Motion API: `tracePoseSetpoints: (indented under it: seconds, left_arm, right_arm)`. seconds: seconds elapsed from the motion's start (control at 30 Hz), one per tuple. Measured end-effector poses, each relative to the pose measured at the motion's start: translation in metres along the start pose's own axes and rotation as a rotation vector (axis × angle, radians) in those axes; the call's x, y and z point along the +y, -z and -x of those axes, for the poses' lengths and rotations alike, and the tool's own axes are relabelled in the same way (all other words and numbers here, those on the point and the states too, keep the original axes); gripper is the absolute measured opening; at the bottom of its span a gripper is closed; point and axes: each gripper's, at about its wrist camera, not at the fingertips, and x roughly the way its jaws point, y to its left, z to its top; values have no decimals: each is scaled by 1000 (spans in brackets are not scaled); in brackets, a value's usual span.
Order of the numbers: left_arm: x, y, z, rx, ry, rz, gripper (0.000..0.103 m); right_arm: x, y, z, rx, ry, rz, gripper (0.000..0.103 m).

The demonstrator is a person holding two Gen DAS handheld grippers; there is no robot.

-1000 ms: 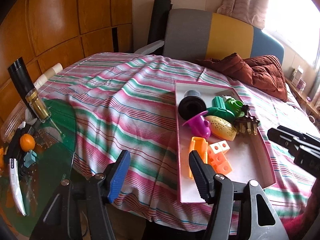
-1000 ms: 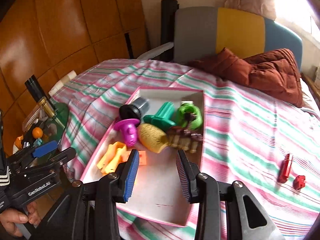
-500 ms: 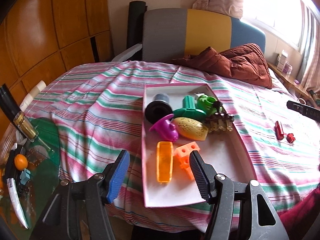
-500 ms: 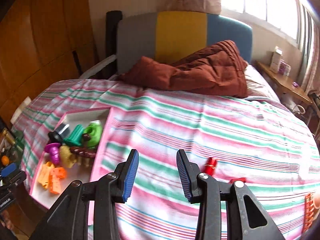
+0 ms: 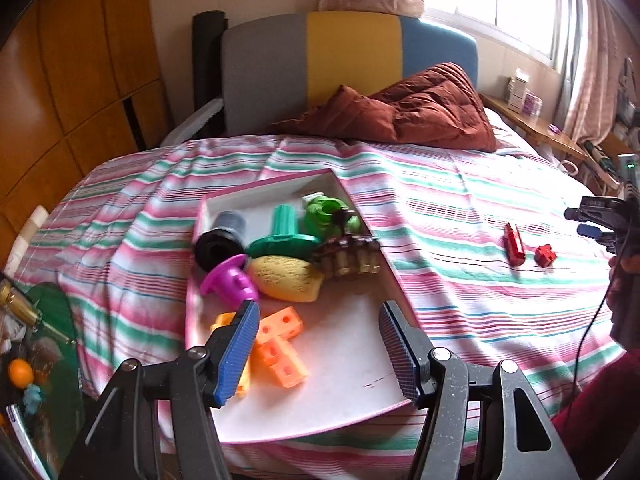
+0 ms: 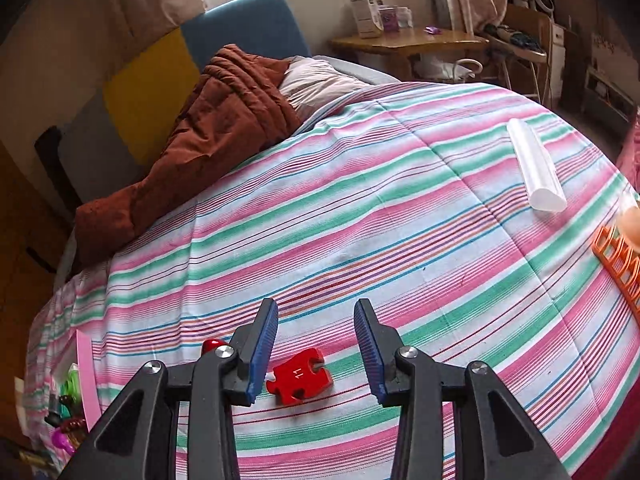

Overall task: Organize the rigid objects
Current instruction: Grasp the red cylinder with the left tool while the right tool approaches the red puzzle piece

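Note:
A white tray with a pink rim lies on the striped bedspread and holds several toys: a black spool, a green peg, a purple piece, a yellow oval and orange blocks. My left gripper hangs open over the tray's near end, holding nothing. Right of the tray lie a long red piece and a small red puzzle piece. My right gripper is open just above the red puzzle piece. The other red piece is partly hidden behind its left finger.
A brown quilt is bunched against the grey, yellow and blue headboard. A white tube and an orange rack lie on the bed's right side. A glass side table with small items stands left of the bed.
My right gripper has swung from above the tray to the right, rolling as it went, and now hangs over the red pieces. My left gripper has shifted right over the tray's near end.

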Motion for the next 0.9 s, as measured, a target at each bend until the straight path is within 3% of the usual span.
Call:
tracePoseSetpoints:
  seconds: [0.33,0.67,0.9]
  left_arm:
    - [-70,-16,-33,68,145,-107,63]
    - [-161,-44,-85,133,314,-209,63]
    - [-208,-62,-115,140,360,-271,62]
  right_arm:
    - [-26,0,-13,99,-98,-175,40]
    - [-31,0,-19,150,-164,-223,40]
    - [-38,0,-25,183,-190,-268,40]
